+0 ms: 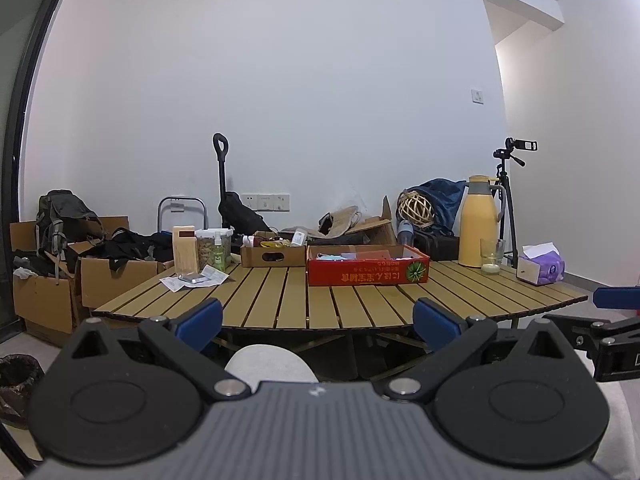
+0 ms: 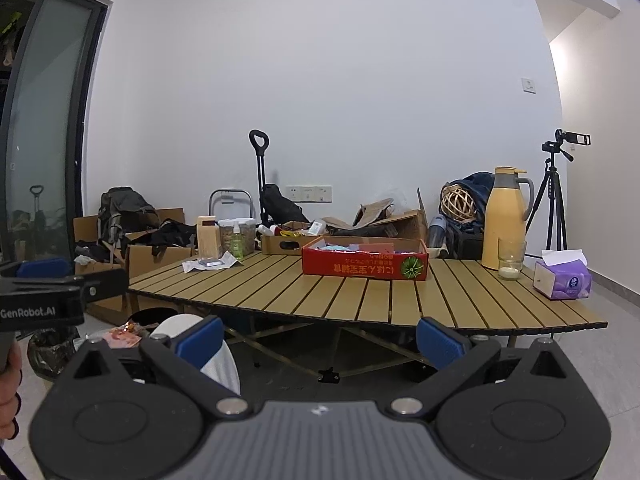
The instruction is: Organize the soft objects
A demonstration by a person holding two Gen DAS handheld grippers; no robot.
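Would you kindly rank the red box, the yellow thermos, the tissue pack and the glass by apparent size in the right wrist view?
Largest to smallest as they look:
1. red box
2. yellow thermos
3. tissue pack
4. glass
The tissue pack sits nearer the camera than the glass, so that last ordering is unsure.

Even, soft indoor light fills both views; the slatted wooden table (image 1: 280,300) stays sharp, while fisheye distortion bends the dark-framed glass door (image 2: 52,120) and darkens corners.

Your near half of the slatted table (image 2: 360,296) lies bare, open for passage. The red box (image 2: 364,262) blocks centre; thermos (image 2: 505,224), glass (image 2: 511,258) and tissue pack (image 2: 564,280) crowd the right.
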